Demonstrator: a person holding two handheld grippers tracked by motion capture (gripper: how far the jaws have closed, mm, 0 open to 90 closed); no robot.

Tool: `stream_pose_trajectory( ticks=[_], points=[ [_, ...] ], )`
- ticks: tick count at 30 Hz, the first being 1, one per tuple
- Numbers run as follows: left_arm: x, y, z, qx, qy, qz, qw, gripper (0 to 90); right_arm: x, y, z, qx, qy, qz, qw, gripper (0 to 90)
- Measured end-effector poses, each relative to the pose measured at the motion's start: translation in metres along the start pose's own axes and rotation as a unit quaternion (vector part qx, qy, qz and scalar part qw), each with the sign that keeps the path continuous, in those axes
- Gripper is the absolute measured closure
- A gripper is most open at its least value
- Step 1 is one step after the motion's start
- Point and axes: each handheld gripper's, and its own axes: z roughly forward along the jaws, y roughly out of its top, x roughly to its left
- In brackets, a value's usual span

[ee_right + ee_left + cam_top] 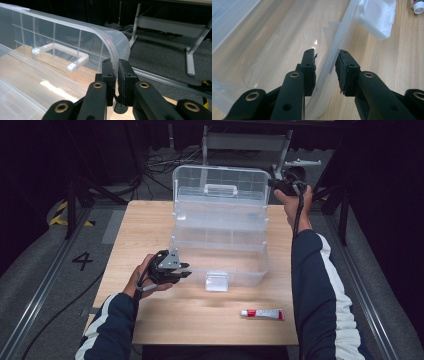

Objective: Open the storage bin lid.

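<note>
Clear plastic box (220,255): right gripper (116,75) clamped on lid (75,37) rim, left gripper (325,72) astride front wall, pads apparently not pressing. Swing lid slowly; brace base.

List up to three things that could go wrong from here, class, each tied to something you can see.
1. The right gripper pinches just the thin edge of the box lid; it could slip and the lid drop.
2. The left gripper straddles the box's front wall with a gap showing, so the box may slide.
3. The tube lies near the table's front edge.
</note>
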Motion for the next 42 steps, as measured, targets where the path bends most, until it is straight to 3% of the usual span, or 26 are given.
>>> stream_pose_trajectory(
  ticks=[15, 37, 42],
  points=[
    [-0.002, -0.001, 0.000, -0.007, 0.007, -0.003, 0.9999, 68.7, -0.014, 0.006, 0.032, 0.043, 0.000, 0.016, 0.9990, 83.9],
    [-0.002, -0.002, 0.001, -0.011, 0.010, -0.005, 0.9999, 67.8, -0.023, 0.003, 0.061, 0.070, -0.007, 0.032, 0.9970, 83.4],
    [-0.003, -0.002, 0.002, -0.014, 0.010, -0.007, 0.9998, 67.4, -0.027, -0.002, 0.069, 0.068, -0.004, 0.045, 0.9966, 83.2]
  ],
)
